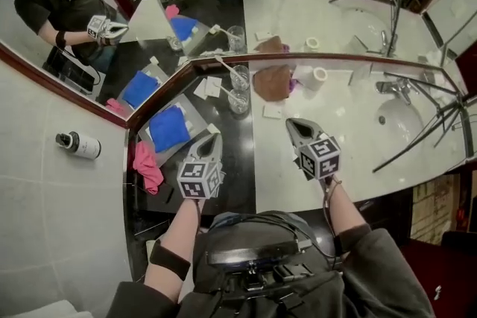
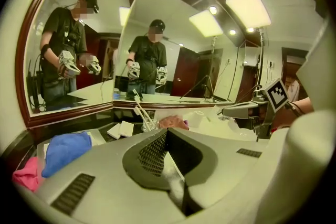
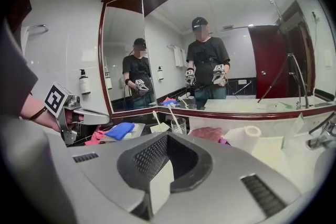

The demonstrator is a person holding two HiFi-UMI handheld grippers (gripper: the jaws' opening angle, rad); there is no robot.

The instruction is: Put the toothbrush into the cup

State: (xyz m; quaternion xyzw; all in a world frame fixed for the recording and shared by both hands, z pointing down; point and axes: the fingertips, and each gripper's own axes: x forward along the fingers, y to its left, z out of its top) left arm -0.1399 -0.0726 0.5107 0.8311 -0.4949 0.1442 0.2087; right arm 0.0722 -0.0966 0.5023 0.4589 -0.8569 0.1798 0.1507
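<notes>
Two clear glass cups stand near the mirror corner on the black counter, the far cup (image 1: 240, 76) and the near cup (image 1: 238, 101). A white toothbrush (image 1: 226, 65) leans out of the far one, and another toothbrush (image 1: 227, 92) out of the near one. In the right gripper view a cup (image 3: 179, 125) with a toothbrush (image 3: 172, 114) shows ahead. My left gripper (image 1: 211, 141) hovers over the black counter, shut and empty, short of the cups. My right gripper (image 1: 292, 123) is shut and empty over the white counter, to the right of the cups. Each gripper's own view shows the left gripper (image 2: 167, 131) and the right gripper (image 3: 168, 135) with jaws together.
A blue cloth (image 1: 169, 128) lies on a tray beside a pink cloth (image 1: 147, 166) at the left. A brownish cloth (image 1: 272, 82) and a paper roll (image 1: 313, 76) sit by the mirror. The sink basin (image 1: 399, 118), faucet (image 1: 395, 88) and tripod legs (image 1: 417, 134) are at the right.
</notes>
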